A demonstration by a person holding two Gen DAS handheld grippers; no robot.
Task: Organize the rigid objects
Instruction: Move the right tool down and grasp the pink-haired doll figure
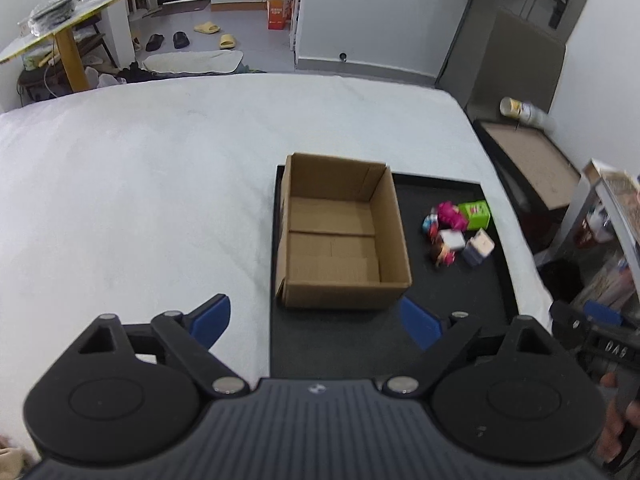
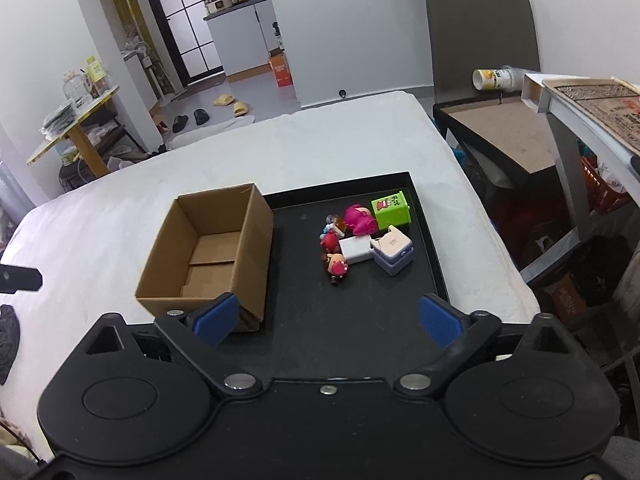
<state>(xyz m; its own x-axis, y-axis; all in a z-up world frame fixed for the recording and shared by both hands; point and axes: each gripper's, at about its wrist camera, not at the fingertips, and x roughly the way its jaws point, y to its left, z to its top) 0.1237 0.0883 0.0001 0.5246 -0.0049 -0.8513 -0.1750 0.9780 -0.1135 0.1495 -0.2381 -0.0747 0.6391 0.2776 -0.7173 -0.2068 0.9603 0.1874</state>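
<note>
An open, empty cardboard box (image 1: 336, 236) (image 2: 212, 252) stands on the left part of a black tray (image 1: 448, 292) (image 2: 360, 304). To its right lie small toys in a cluster: a green cube (image 2: 391, 209) (image 1: 475, 213), a pink figure (image 2: 359, 220) (image 1: 451, 215), a white block (image 2: 355, 249), a lavender box (image 2: 393, 255) (image 1: 478, 246) and a small doll (image 2: 337, 265) (image 1: 442, 253). My left gripper (image 1: 316, 322) is open and empty, in front of the box. My right gripper (image 2: 328, 320) is open and empty, above the tray's near part.
The tray rests on a white cloth-covered surface (image 1: 140, 184). A dark side table (image 2: 508, 128) with a tipped cup (image 2: 496, 78) stands at the right, beside a shelf (image 2: 580, 128). The right gripper's body (image 1: 592, 344) shows at the left view's right edge.
</note>
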